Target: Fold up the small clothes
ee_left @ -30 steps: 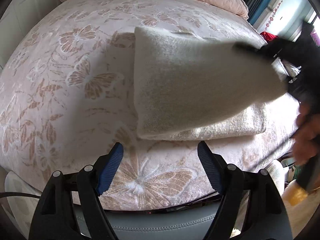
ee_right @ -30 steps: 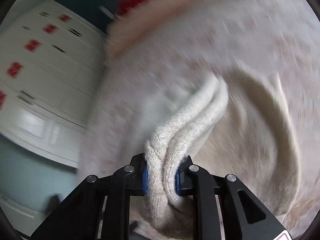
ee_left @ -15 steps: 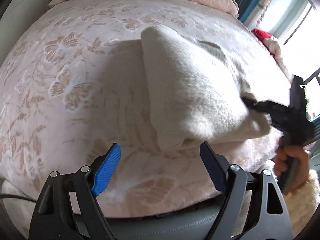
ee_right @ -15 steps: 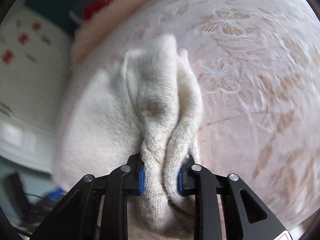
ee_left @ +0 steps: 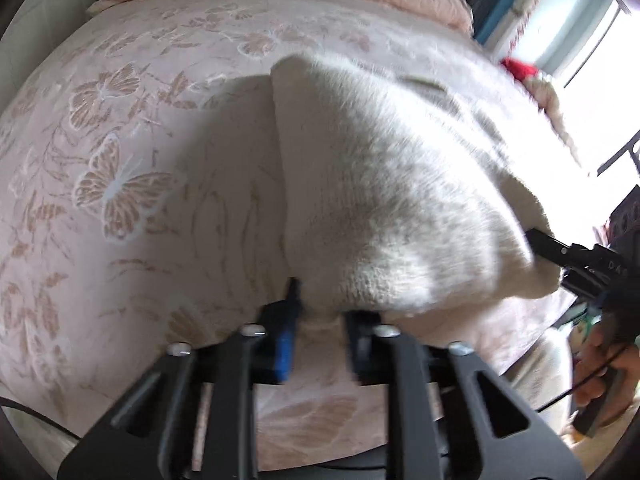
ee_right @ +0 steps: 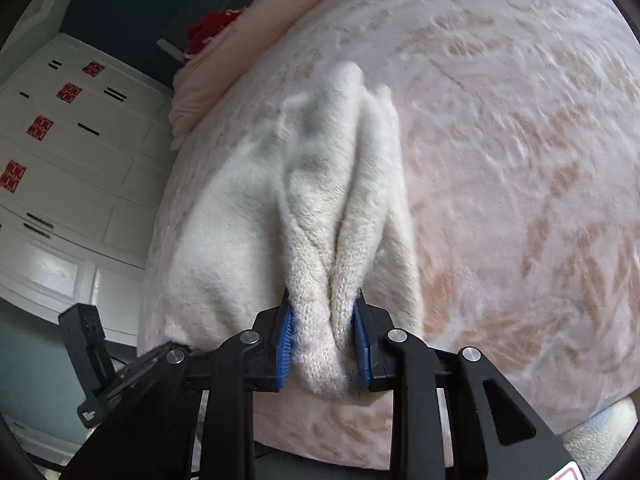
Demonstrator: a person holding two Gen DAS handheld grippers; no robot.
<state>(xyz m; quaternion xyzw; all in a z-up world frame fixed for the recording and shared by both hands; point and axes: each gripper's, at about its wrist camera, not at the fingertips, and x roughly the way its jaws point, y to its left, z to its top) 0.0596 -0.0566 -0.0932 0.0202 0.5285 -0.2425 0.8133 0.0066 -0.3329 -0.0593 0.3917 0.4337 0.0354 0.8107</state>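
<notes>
Since the earlier frame, the left tool [ee_left: 320,322] has just been closing and now pinches the near corner of the cream knit garment [ee_left: 400,200]; its blue pads stood wide apart before. Right tool [ee_right: 323,346] grips a bunched edge of the same garment. It lies doubled over on the butterfly-print bed [ee_left: 120,160], near the front edge. At least 1 fold appears made; with both corners held, a further fold and flattening probably remain.
</notes>
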